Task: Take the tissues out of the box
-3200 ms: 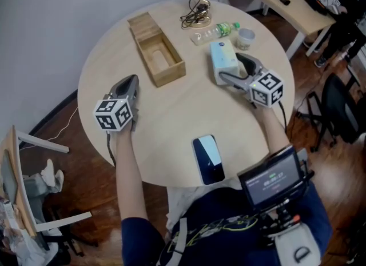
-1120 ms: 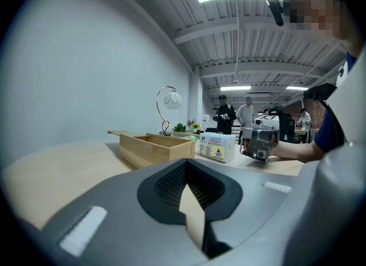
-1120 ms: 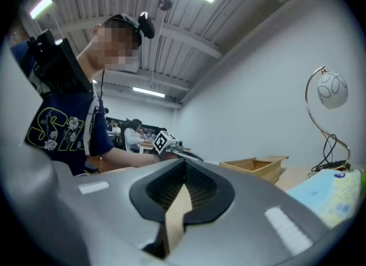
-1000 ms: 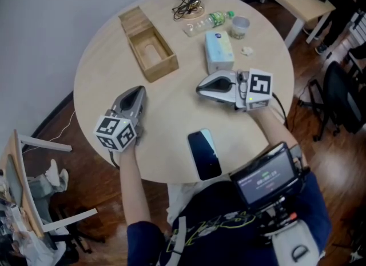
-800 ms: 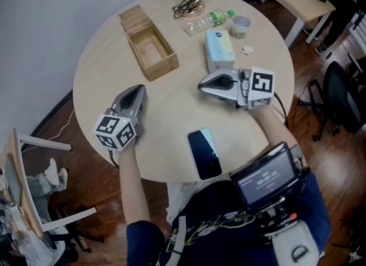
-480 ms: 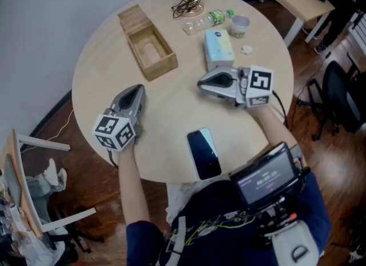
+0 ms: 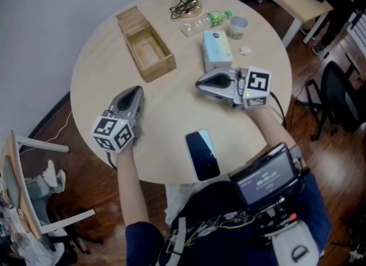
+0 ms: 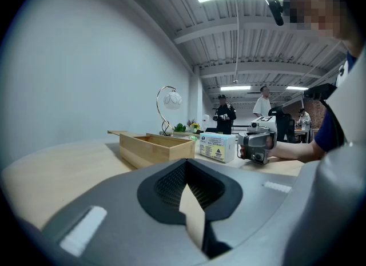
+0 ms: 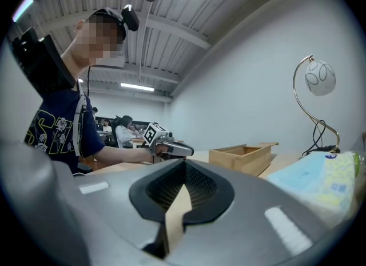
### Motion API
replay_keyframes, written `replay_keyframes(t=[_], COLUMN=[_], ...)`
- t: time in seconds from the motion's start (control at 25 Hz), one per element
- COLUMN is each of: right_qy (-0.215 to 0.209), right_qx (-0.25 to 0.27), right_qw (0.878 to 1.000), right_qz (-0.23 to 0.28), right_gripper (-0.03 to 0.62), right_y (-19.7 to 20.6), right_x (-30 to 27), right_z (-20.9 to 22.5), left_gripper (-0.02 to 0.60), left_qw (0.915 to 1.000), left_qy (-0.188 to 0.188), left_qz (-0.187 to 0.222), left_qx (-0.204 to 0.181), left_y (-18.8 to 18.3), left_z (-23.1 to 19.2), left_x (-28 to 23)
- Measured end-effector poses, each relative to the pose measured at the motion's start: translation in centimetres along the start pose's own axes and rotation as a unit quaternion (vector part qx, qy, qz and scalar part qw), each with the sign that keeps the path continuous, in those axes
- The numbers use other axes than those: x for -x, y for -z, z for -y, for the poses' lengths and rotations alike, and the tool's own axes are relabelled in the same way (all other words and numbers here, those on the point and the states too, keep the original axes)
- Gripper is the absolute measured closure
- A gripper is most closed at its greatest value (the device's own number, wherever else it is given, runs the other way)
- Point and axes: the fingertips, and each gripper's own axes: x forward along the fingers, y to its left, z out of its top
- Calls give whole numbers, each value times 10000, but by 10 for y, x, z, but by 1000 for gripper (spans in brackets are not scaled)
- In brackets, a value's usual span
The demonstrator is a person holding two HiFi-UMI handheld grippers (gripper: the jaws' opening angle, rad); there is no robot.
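Note:
The tissue box point(image 7: 217, 50), a pale blue and white pack, lies at the far right of the round table point(image 7: 171, 104). My right gripper point(image 7: 200, 83) lies just in front of it, pointing left, shut and holding nothing. A small crumpled white piece point(image 7: 246, 50) rests to the right of the box. My left gripper point(image 7: 135, 90) sits shut near the table's left front, well away from the box. In the left gripper view the tissue box point(image 8: 217, 146) stands beside the right gripper point(image 8: 255, 143). The right gripper view has the tissue box point(image 9: 320, 185) close at the right.
An open wooden box point(image 7: 146, 44) stands at the far left. A dark phone point(image 7: 201, 155) lies near the front edge. A plastic bottle point(image 7: 206, 22), a small cup point(image 7: 237, 27) and a lamp base with cables point(image 7: 186, 7) are at the back. Chairs and a desk stand to the right.
About three seconds ago my right gripper was at the near end of the tissue box. It has since drawn back and turned left. Over the last second nothing visibly moved.

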Motion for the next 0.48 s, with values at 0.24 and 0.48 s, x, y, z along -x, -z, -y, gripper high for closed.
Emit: replay_keyframes(t=[0.24,0.48], right_qy=[61,66], right_qx=[-42,-70], right_qw=[10000,9999], right_qz=[-11,-91], right_gripper=[592,592], right_y=[0,3], right_x=[-1,-2], right_z=[2,3], left_gripper=[577,577], left_qw=[10000,10000], left_qy=[-4,0], left_qz=[11,-3], left_qx=[3,-6], left_y=[-1,0], left_z=[0,-1], left_x=[0,1])
